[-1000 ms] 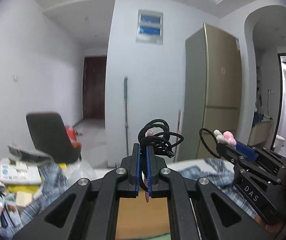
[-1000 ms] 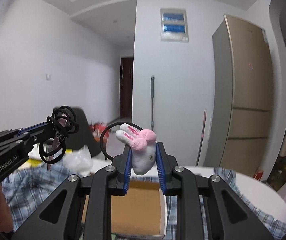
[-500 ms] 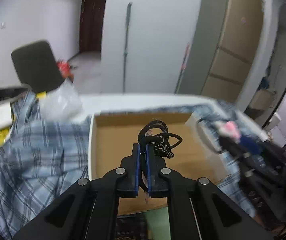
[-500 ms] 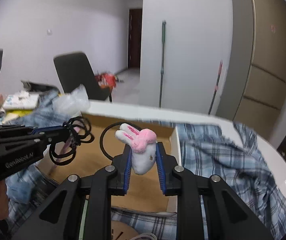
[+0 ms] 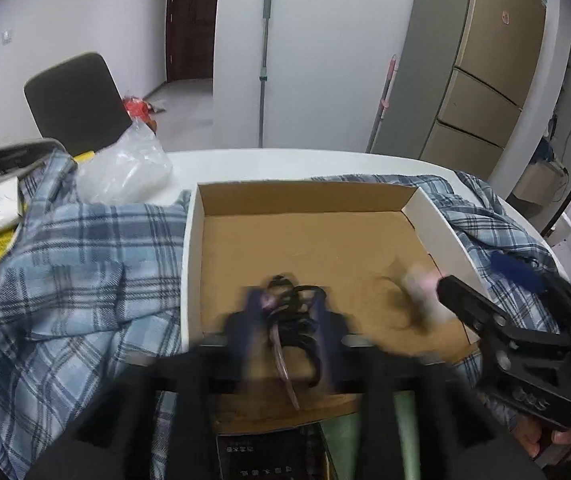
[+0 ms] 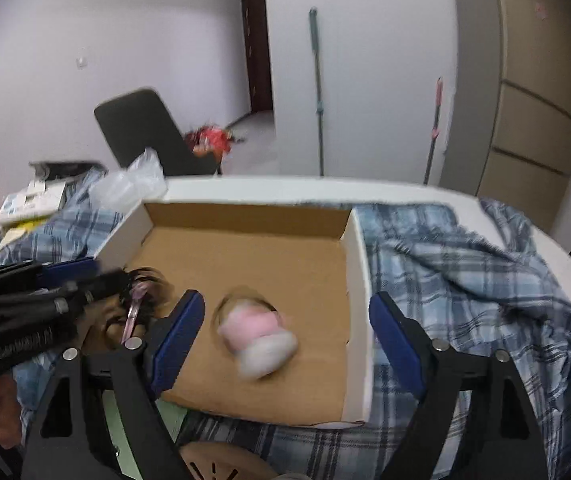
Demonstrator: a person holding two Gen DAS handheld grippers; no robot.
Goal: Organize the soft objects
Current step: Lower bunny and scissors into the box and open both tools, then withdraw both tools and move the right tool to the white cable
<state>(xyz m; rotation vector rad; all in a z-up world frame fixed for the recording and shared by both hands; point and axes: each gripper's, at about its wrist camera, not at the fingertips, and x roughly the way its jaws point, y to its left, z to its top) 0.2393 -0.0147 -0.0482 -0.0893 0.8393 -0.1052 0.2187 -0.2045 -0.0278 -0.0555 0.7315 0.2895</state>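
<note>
The cardboard box [image 6: 245, 256] has low walls and an open top, with bare floor toward its far wall. It sits on plaid cloth [image 6: 465, 280] over the white bench [image 6: 405, 192].

Right gripper [image 6: 285, 332]: jaws just opened, spread wide; the pink-and-white plush bunny [image 6: 257, 340], blurred, lies between them, unpinched.

Left gripper [image 5: 285, 320]: jaws just opened; black hair ties [image 5: 293, 316] between them.

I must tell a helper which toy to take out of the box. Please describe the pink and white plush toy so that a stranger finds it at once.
Look at the shallow cardboard box lying on the checked cloth on the white table. Inside, on its brown floor near the front, lies the plush toy. It is the only pale, fluffy thing there; its neighbour, the bundle of black hair ties, is dark and thin.
</note>
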